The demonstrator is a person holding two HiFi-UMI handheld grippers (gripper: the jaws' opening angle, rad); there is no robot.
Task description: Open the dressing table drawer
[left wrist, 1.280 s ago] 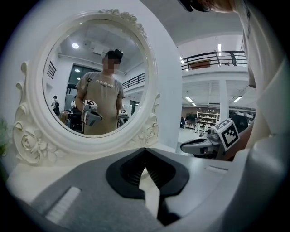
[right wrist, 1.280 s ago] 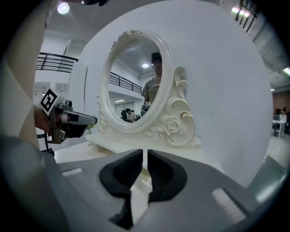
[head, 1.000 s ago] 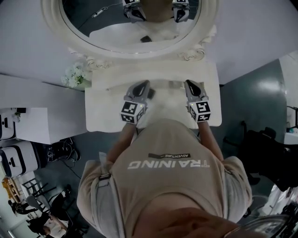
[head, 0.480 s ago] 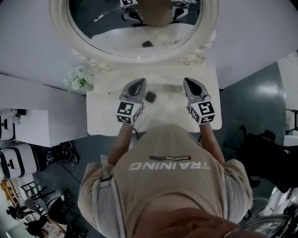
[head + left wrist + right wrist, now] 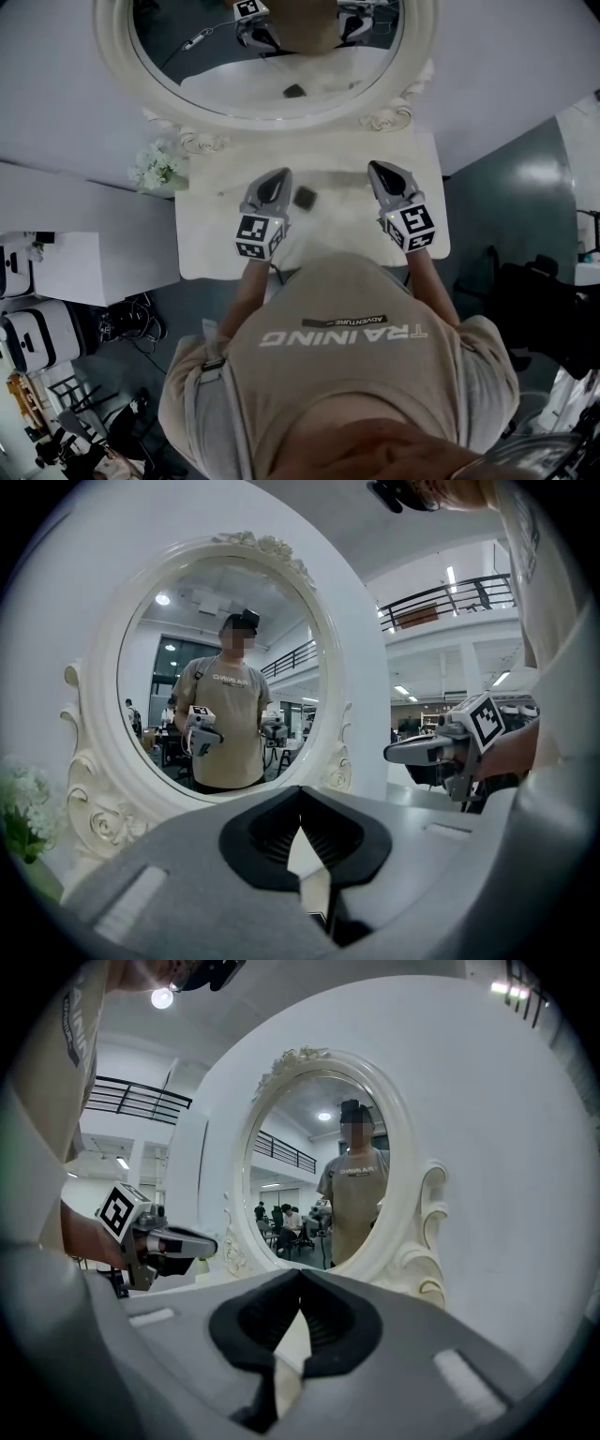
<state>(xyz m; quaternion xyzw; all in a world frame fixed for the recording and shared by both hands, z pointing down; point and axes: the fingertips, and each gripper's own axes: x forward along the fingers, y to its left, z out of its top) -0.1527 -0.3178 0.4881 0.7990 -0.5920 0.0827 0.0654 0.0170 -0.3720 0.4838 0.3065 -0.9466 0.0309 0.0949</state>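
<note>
The white dressing table (image 5: 216, 246) stands against the wall under its oval mirror (image 5: 267, 66). No drawer front shows in any view; the tabletop and the person's body hide it. My left gripper (image 5: 278, 177) hovers over the middle of the tabletop with its jaws shut and nothing between them. My right gripper (image 5: 379, 170) hovers over the right part, also shut and empty. Both point at the mirror (image 5: 225, 667). The left gripper view shows the right gripper (image 5: 390, 754) beside it, and the right gripper view shows the left gripper (image 5: 213, 1243).
A small dark square thing (image 5: 305, 197) lies on the tabletop between the grippers. White flowers (image 5: 155, 165) stand off the table's left back corner. A white desk (image 5: 56, 253) is at the left, a dark chair (image 5: 525, 291) at the right.
Both grippers have risen a little over the tabletop, the right one more. The left gripper has shifted left off the dark square thing, which now shows whole.
</note>
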